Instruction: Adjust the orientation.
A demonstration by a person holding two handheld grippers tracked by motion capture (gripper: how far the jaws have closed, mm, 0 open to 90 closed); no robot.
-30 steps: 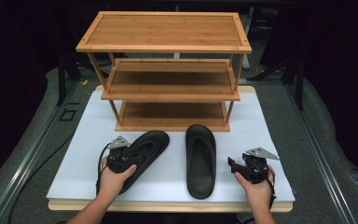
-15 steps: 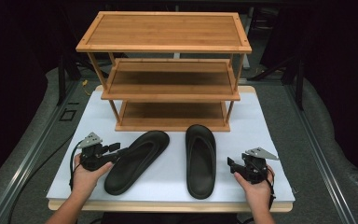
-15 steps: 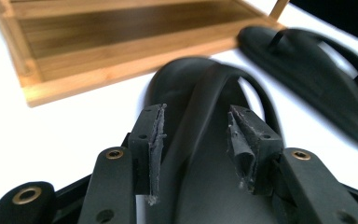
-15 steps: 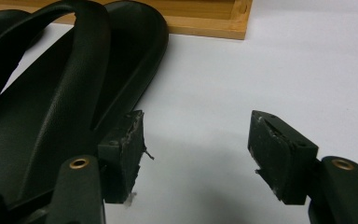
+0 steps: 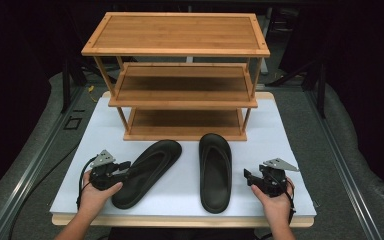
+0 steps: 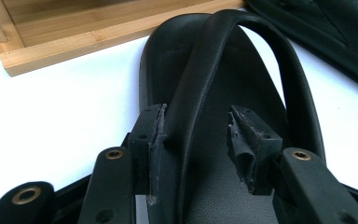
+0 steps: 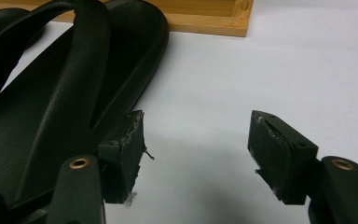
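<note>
Two black sandals lie side by side on a white board in front of a bamboo shoe rack (image 5: 180, 85). The left sandal (image 5: 147, 172) lies slanted and the right sandal (image 5: 215, 170) lies straight. My left gripper (image 5: 126, 167) is at the left sandal's heel end. Its jaws have just been opening and stand open around the strap (image 6: 200, 84), which lies against one pad (image 6: 151, 135) and clear of the other. My right gripper (image 5: 246, 176) rests open just right of the right sandal (image 7: 51, 102), with only white board between its jaws.
The rack (image 6: 74, 28) has three tiers and its bottom shelf sits just beyond the sandals' toes. The white board (image 5: 280, 145) lies on a wooden tabletop. Grey floor and metal rails run along both sides.
My left gripper has drawn back to the left off the slanted sandal's heel, and its jaws have spread. The sandals and my right gripper have stayed where they were.
</note>
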